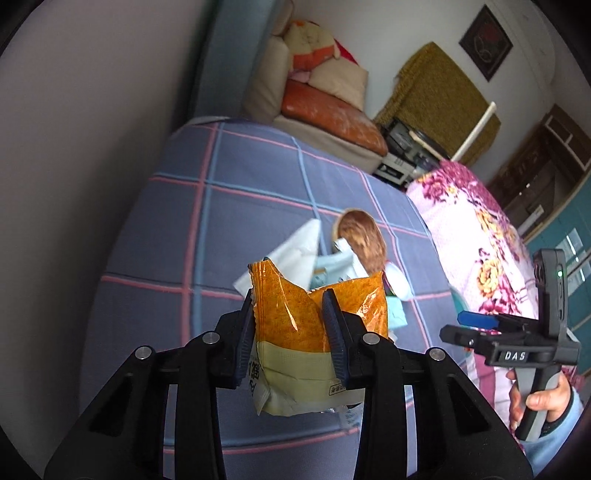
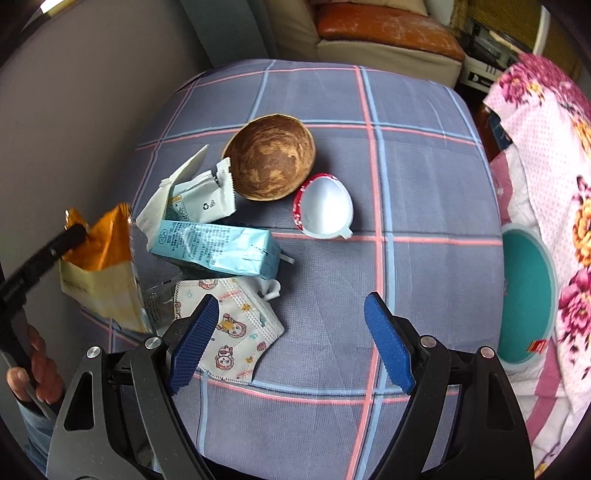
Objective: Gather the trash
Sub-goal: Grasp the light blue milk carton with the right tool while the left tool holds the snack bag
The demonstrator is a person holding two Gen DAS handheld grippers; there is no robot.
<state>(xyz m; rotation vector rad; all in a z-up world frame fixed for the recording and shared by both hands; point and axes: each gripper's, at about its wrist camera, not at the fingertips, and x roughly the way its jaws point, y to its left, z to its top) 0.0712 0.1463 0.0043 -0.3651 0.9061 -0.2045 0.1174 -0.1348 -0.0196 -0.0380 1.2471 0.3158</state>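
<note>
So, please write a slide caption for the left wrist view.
Left tongs grip an orange-and-cream plastic snack wrapper above the checked blue cloth.

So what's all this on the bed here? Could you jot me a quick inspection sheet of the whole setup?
Surface: blue plaid bedcover, flat.
Job's things: orange snack bag lifted; blue carton, torn white wrapper, printed face mask, white cup lying on the cover.
Clutter: brown bowl, teal tub at the right edge.
Grippers: left gripper clamps the bag; right gripper open, empty.
Cables: nothing seen.
Surroundings: floral quilt, orange cushion.
</note>
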